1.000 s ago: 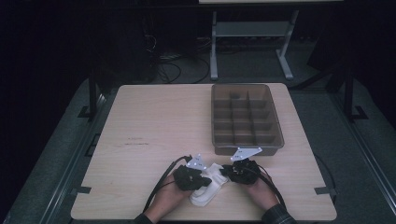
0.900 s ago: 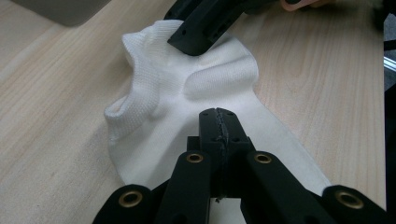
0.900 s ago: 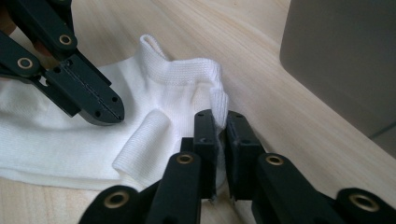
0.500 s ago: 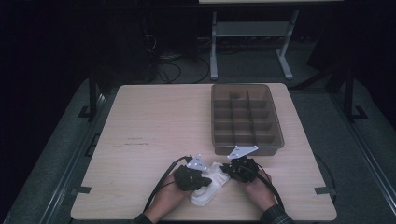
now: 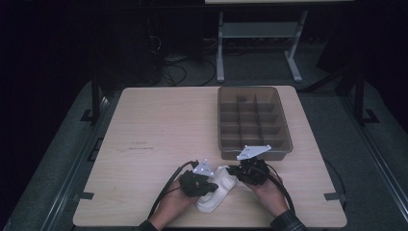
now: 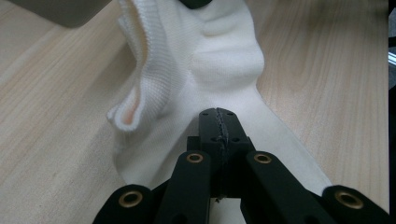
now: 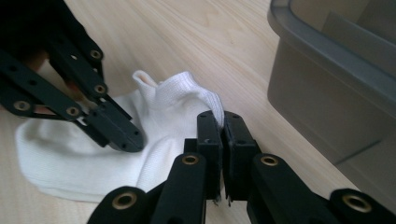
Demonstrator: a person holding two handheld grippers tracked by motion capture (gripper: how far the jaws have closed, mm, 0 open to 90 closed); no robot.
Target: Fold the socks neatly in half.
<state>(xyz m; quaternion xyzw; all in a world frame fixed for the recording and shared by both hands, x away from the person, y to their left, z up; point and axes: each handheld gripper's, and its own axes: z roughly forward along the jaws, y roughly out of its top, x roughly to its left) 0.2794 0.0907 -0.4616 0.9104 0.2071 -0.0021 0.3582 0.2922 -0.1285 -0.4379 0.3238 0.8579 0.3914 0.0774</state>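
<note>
A white sock [image 5: 217, 188] lies crumpled on the wooden table [image 5: 159, 130] near its front edge, between my two grippers. My left gripper [image 5: 206, 185] is shut, with its jaws pressed together on the sock's middle [image 6: 196, 60]. It also appears in the right gripper view, as the left gripper [image 7: 119, 134] with its tip on the fabric. My right gripper [image 5: 239, 172] is shut on the ribbed cuff of the sock [image 7: 187, 91], which it holds raised just off the table. One hand holds each gripper.
A grey tray [image 5: 220, 115] with several compartments stands just beyond my right gripper, and its near wall [image 7: 322, 93] is close to the jaws. Cables trail from both grippers toward the table's front edge. Bare tabletop stretches to the left and far side.
Both grippers stay at the sock. The right one has edged very slightly left toward it.
</note>
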